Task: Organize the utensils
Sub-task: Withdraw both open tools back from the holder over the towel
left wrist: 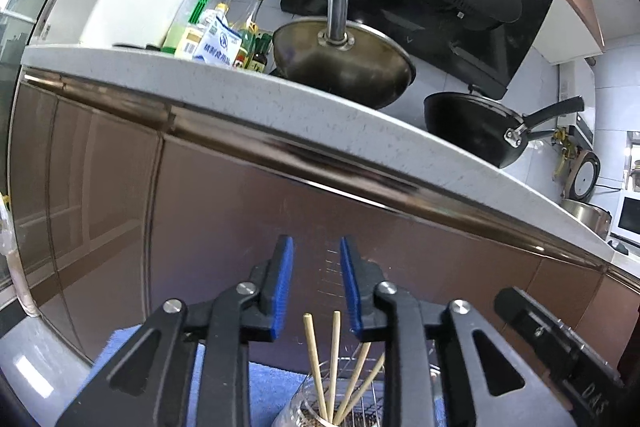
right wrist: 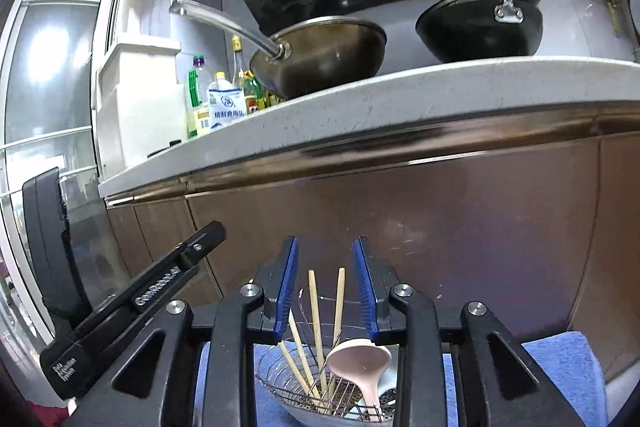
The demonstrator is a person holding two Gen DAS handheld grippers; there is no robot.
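Utensils gathered upright in holder; task judged nearly complete.
Chopsticks [right wrist: 316, 327] and pink ladle [right wrist: 360, 359] stood in wire holder [right wrist: 272, 367], lower centre; left claw [left wrist: 316, 287] and right claw [right wrist: 326, 287] both released, empty.

Chopsticks [right wrist: 316, 331] and a ladle [right wrist: 360, 359] are standing in the wire holder [right wrist: 276, 375], ladle at its 3 o'clock side. On the surface [right wrist: 400, 95] behind, a steel wok [right wrist: 320, 55] is sitting at 9 o'clock of the black pan [right wrist: 480, 31].

Left gripper [left wrist: 316, 247] fingers apart, right gripper [right wrist: 325, 249] likewise
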